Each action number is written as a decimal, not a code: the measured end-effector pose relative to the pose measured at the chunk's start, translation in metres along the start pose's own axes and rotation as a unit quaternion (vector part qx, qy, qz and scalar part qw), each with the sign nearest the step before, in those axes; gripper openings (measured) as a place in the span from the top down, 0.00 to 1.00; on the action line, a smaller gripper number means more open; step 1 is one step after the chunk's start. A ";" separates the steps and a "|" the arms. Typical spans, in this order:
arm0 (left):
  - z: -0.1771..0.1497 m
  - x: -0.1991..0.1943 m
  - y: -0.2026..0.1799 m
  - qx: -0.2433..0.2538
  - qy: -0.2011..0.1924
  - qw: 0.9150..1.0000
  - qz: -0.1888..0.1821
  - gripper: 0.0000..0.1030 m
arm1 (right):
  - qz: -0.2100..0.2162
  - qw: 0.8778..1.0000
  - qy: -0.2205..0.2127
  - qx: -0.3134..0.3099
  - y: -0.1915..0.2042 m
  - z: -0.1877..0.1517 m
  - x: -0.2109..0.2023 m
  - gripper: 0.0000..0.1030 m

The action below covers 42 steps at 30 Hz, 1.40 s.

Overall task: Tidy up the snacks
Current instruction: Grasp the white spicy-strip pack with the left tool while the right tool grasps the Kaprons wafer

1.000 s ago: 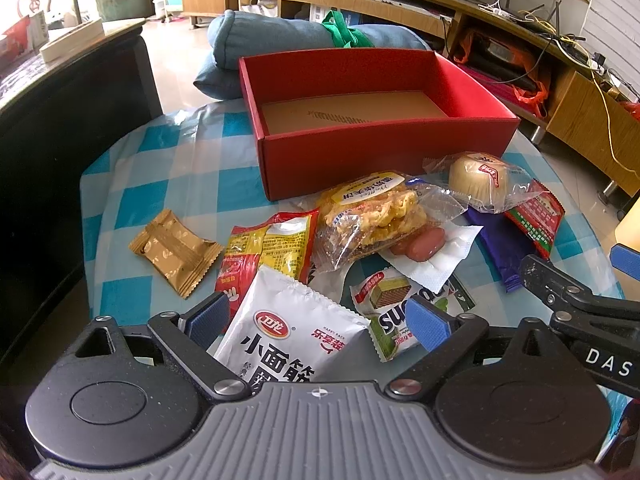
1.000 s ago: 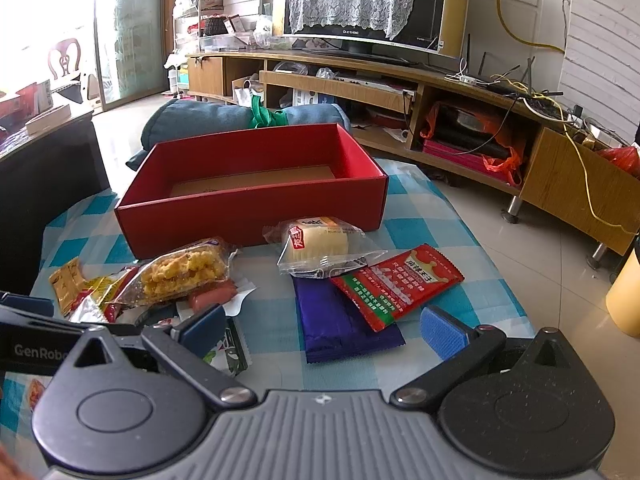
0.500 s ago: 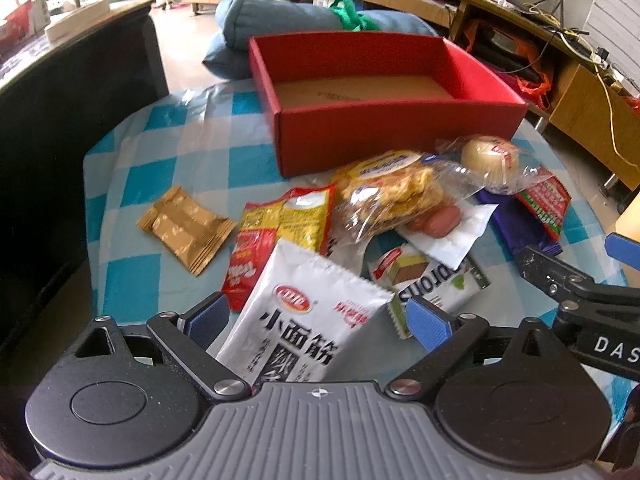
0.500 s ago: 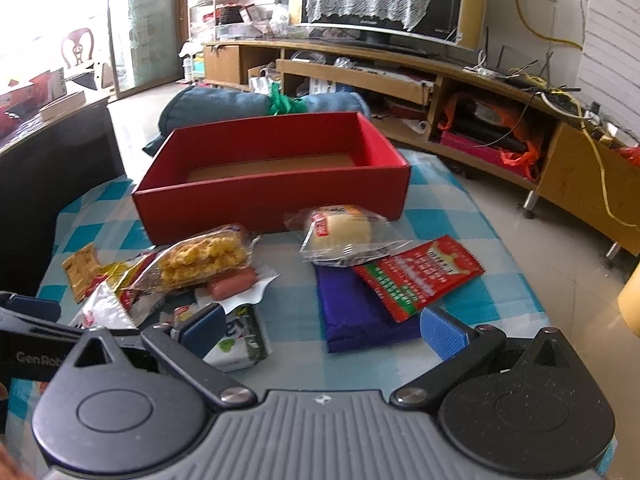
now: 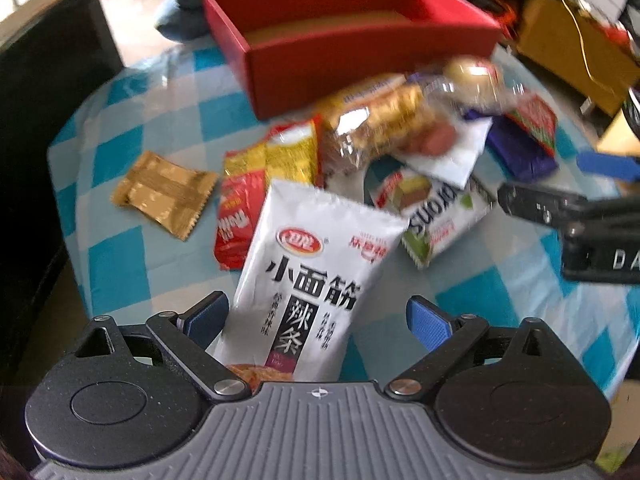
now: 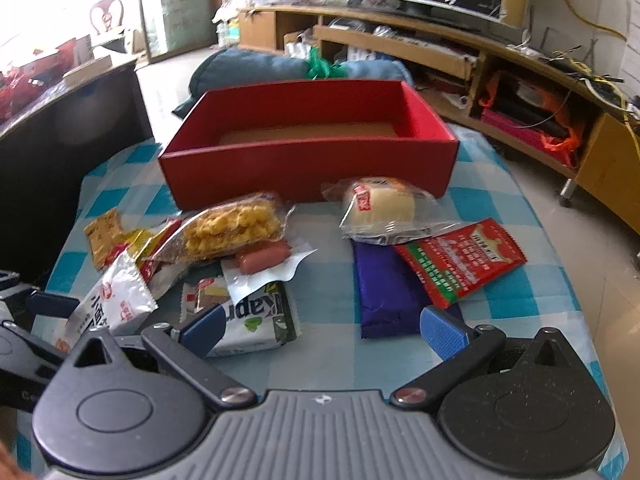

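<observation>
An empty red box (image 5: pixel 352 36) (image 6: pixel 308 140) stands at the back of the blue-checked table. Snack packets lie in front of it. A white spicy-strip packet (image 5: pixel 308 276) (image 6: pixel 112 304) lies between the open fingers of my left gripper (image 5: pixel 316 320), untouched by the right pad. My right gripper (image 6: pixel 320 328) is open and empty, low over the table, with a white-green wafer packet (image 6: pixel 252 320) by its left finger and a purple bar (image 6: pixel 388 292) ahead. A bun in clear wrap (image 6: pixel 380 208), a red sachet (image 6: pixel 460 264) and a sausage (image 6: pixel 264 258) lie nearby.
A gold packet (image 5: pixel 164 192) lies at the left and a red-yellow packet (image 5: pixel 260 184) beside it. A caramel-puff bag (image 5: pixel 380 120) (image 6: pixel 232 228) lies in the middle. A dark cabinet (image 6: pixel 60 152) stands left. A TV stand (image 6: pixel 520 92) is behind.
My left gripper has moved forward and down, so the white packet now lies between its fingers. My right gripper has moved forward and lower toward the snacks.
</observation>
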<state>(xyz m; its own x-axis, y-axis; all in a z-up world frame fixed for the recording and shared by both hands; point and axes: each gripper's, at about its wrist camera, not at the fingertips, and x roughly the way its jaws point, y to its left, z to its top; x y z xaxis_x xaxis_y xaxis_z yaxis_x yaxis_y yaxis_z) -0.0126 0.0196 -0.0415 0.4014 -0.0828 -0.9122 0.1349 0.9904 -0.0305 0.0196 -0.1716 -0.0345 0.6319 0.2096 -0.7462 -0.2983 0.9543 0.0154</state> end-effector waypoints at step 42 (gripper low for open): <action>-0.004 -0.001 0.011 -0.035 0.014 0.998 -0.052 0.17 | 0.074 0.984 0.115 -0.114 0.007 -0.025 0.025 0.19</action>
<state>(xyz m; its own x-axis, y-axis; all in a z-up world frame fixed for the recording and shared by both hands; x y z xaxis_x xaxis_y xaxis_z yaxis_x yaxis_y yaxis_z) -0.0148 0.0307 -0.0422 0.3625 -0.1837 -0.9137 0.1114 0.9819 -0.1532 0.0150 -0.1654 -0.0697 0.3990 0.2638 -0.8782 -0.5435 0.8394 0.0052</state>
